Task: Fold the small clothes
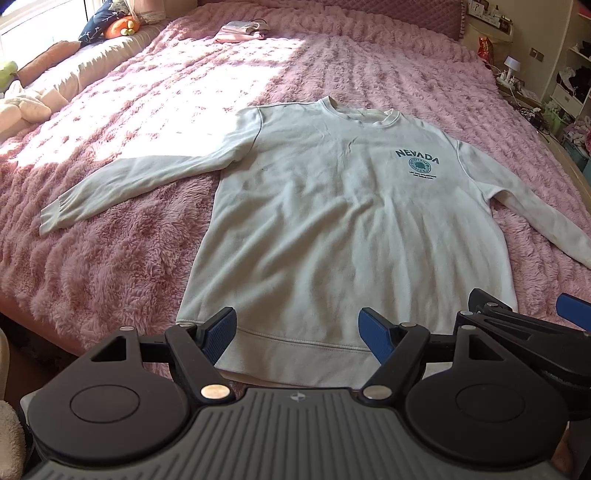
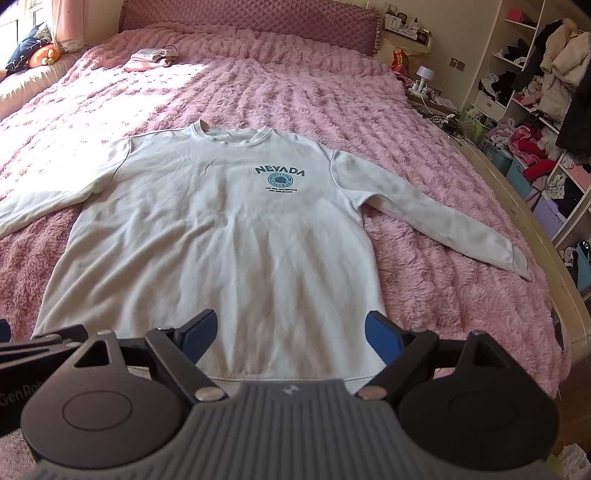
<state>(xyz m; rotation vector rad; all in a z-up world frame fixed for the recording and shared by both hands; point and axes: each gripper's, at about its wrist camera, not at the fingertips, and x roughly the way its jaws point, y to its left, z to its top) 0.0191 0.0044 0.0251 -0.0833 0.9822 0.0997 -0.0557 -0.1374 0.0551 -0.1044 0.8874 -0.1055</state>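
A white sweatshirt (image 1: 332, 221) with a teal "NEVADA" print lies flat, front up, on the pink fluffy bedspread (image 1: 129, 258), both sleeves spread out to the sides. It also shows in the right wrist view (image 2: 221, 240). My left gripper (image 1: 297, 334) is open and empty, above the hem near its left part. My right gripper (image 2: 290, 334) is open and empty, above the hem near its right part; it also shows at the right edge of the left wrist view (image 1: 524, 314). The two grippers are side by side at the foot of the garment.
Folded pink clothes (image 2: 149, 57) lie far up the bed near the quilted headboard (image 2: 258, 18). Cushions and soft toys (image 1: 110, 26) line the window side. The bed's wooden edge (image 2: 524, 206), a nightstand with a lamp (image 2: 424, 74) and cluttered shelves (image 2: 535, 110) are on the right.
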